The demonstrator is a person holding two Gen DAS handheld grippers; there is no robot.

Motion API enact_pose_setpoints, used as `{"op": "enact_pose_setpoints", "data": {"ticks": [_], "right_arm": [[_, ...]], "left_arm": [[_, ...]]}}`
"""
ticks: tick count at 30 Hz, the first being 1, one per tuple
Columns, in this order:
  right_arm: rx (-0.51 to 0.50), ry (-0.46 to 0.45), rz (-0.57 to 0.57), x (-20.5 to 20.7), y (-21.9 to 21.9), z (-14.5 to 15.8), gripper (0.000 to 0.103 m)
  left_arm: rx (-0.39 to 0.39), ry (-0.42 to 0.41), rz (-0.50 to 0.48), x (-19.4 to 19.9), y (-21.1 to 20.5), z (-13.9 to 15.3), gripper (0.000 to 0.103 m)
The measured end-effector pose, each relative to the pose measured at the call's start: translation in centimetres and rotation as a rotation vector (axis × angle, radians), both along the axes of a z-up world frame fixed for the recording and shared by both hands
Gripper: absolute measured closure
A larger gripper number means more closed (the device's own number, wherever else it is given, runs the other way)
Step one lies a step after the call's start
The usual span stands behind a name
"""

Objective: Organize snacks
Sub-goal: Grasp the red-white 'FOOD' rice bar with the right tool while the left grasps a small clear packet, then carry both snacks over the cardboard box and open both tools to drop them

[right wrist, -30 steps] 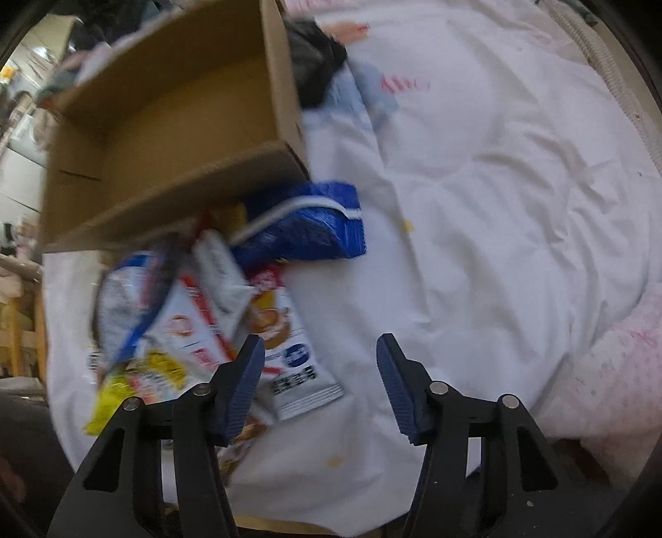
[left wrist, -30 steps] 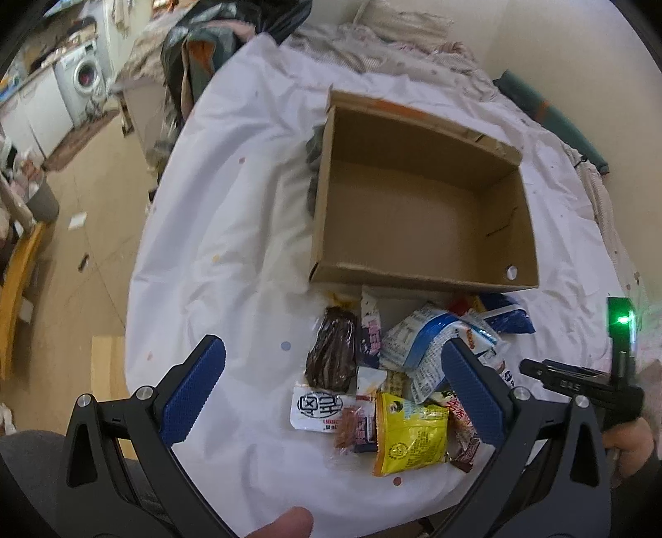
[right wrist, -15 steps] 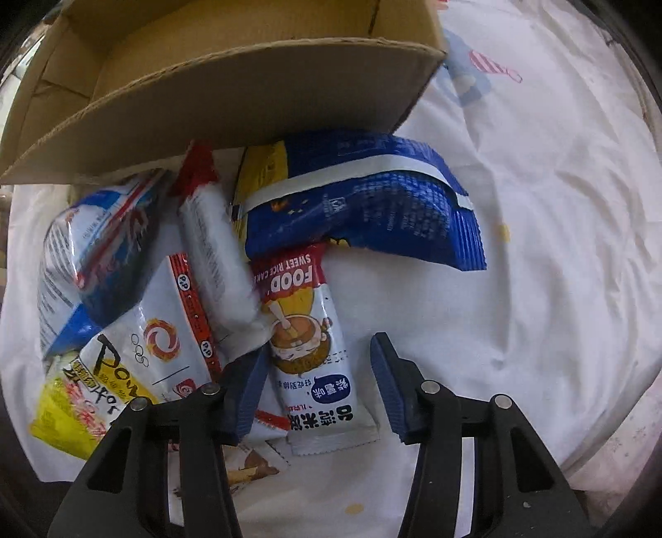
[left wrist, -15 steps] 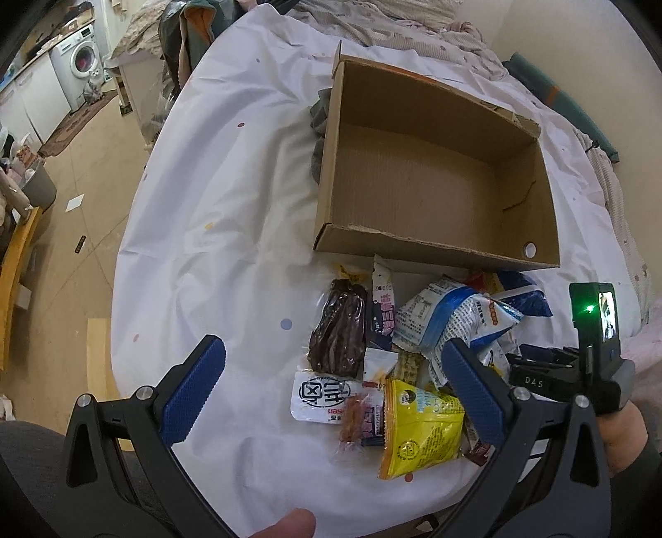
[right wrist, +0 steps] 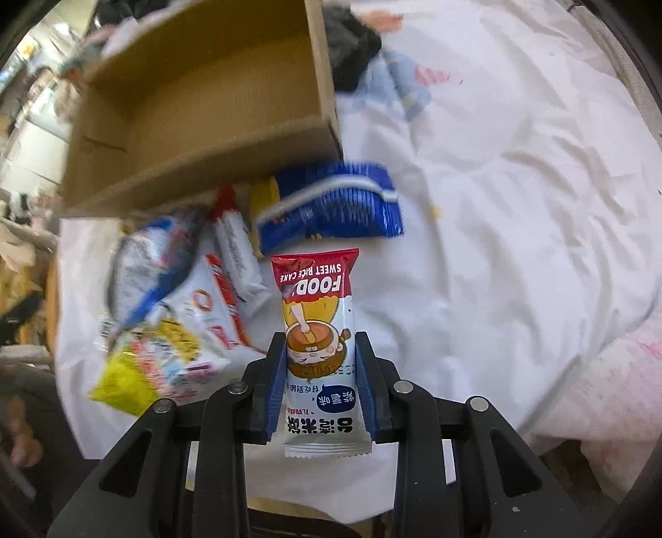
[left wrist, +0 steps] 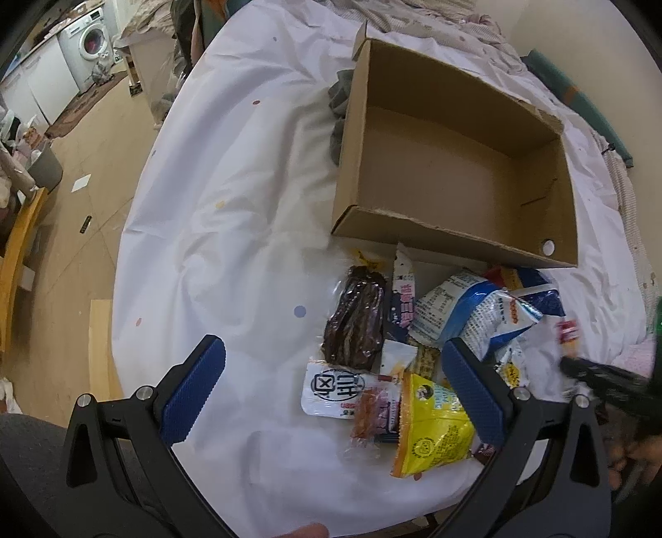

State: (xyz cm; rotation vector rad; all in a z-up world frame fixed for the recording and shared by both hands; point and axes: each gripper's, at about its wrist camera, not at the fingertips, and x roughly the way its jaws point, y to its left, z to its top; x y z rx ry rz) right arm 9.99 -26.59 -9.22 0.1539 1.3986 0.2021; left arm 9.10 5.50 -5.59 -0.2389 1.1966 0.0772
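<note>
The rice cake pack (right wrist: 317, 343), a slim glossy packet with a red top and white lower half, is pinched between the blue ribbed pads of the right tool (right wrist: 320, 387), whose jaws are closing on it; it is held lifted, pointing away from the tool, above the white sheet (right wrist: 517, 231). The left tool (left wrist: 331, 391) is spread wide, with nothing between its pads, above the near end of the snack pile.

The surface is covered by a wrinkled white sheet with scattered coloured dots. Beyond it, to the left of the left tool, a tan floor, a washing machine (left wrist: 89, 39) and white cabinets are seen; bedding lies at the far end.

An open cardboard box (left wrist: 451, 165), rectangular and plain brown, stands ahead of both tools; nothing is seen inside it. Dark cloth (left wrist: 340, 111) is tucked against its left wall.

Just before the box, loose packets are heaped: a blue crinkled bag (right wrist: 331, 207) ahead of the right tool, a yellow bag (left wrist: 430, 426) and a clear pack of dark strips (left wrist: 353, 323) between the left tool's pads, and a white pouch (left wrist: 331, 389) beside them.
</note>
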Motion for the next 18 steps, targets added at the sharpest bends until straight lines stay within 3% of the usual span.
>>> {"op": "enact_pose_setpoints", "data": {"ticks": [4, 6, 10, 15, 18], "right_arm": [[0.15, -0.173, -0.018, -1.3, -0.7, 3.5, 0.07], [0.19, -0.22, -0.025, -1.7, 0.0, 3.8, 0.07], [0.224, -0.243, -0.042, -2.0, 0.3, 3.9, 0.07], [0.247, -0.258, -0.044, -1.1, 1.4, 3.2, 0.07], [0.247, -0.263, -0.036, -0.4, 3.5, 2.5, 0.07]], "left_arm": [[0.001, 0.031, 0.002, 0.1, 0.4, -0.9, 0.0], [-0.001, 0.08, -0.001, 0.4, 0.5, -2.1, 0.0], [-0.017, 0.182, 0.008, 0.8, 0.7, -4.8, 0.002], [0.061, 0.263, 0.034, 1.3, 0.9, -7.4, 0.01], [0.026, 0.295, 0.049, 1.5, 1.1, -8.4, 0.014]]}}
